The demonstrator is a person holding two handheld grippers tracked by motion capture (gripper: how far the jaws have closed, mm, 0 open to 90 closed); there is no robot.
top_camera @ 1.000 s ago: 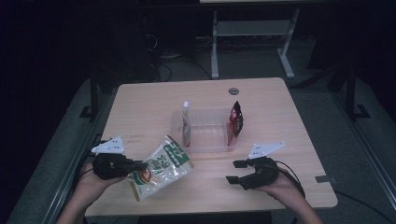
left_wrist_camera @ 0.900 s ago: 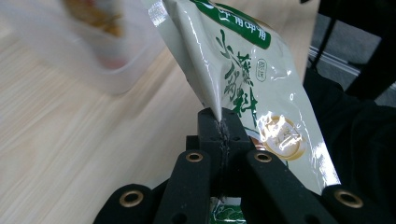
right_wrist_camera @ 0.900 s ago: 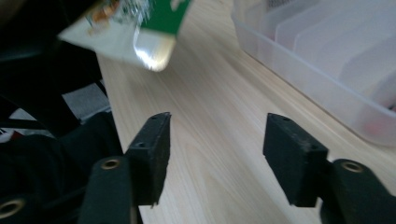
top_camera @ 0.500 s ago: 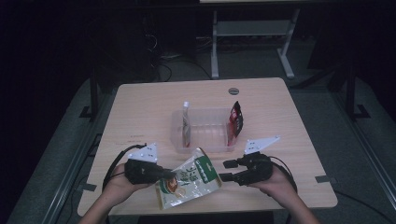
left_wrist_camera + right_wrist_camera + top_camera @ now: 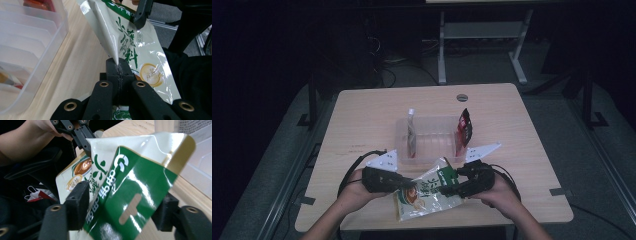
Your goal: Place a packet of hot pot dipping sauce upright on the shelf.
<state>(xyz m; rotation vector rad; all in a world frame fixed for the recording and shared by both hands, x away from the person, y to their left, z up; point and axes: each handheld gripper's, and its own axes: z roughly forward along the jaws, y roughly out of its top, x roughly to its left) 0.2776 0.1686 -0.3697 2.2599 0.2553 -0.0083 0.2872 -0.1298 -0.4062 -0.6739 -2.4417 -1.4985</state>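
A green and white snack bag (image 5: 427,196) is held just above the table's front edge, in front of the clear tray (image 5: 432,120). My left gripper (image 5: 409,184) is shut on the bag's side seam; in the left gripper view the jaws (image 5: 119,68) pinch the seam of the bag (image 5: 130,42). My right gripper (image 5: 451,189) stands open at the bag's green top end. In the right gripper view its jaws (image 5: 120,210) sit wide apart on either side of the bag (image 5: 130,182), not pressing it.
The clear divided tray (image 5: 30,37) lies mid-table, with a red packet (image 5: 463,127) standing at its right end and another packet (image 5: 411,139) at its left end. A round grommet (image 5: 462,97) marks the table's far side. Cables trail from both grippers.
My left gripper has carried the bag rightwards to the front centre. My right gripper has moved left and now straddles the bag's top end.
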